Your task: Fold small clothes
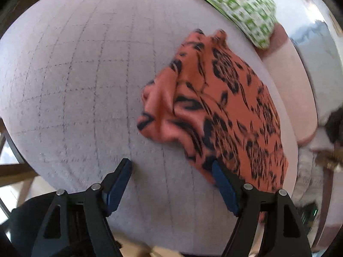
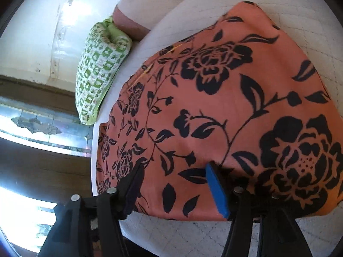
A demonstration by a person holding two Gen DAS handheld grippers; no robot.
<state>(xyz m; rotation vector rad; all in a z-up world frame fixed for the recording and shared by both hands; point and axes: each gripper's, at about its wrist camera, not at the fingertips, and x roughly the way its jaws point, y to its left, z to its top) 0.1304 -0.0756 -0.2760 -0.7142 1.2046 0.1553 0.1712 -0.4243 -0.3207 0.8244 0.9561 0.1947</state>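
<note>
Landmark: orange cloth (image 2: 225,107) with black roses and leaves, lying on the pale quilted surface (image 1: 75,96).
Cloth, right wrist view: spread mostly flat, reaching close to the surface's left rim and covering much of what shows.
Cloth, left wrist view: the same cloth (image 1: 218,107) has one end bunched into soft folds, the rest running flat toward the surface's right rim.
Left gripper (image 1: 171,171): jaws spread wide, nothing between them but bare quilting; it sits just beside the cloth's bunched end, with the right finger at the cloth's near hem. Whether that finger touches the cloth, cannot tell.
Right gripper (image 2: 173,175): jaws spread apart over the cloth's near edge, with printed fabric showing in the gap; the pads do not press on it.
Green-and-white checked bundle (image 2: 100,68): beyond the cloth's far-left side, at the surface's rim, apart from the cloth.
Bundle, left wrist view: blurred (image 1: 240,6), past the cloth's far end.
</note>
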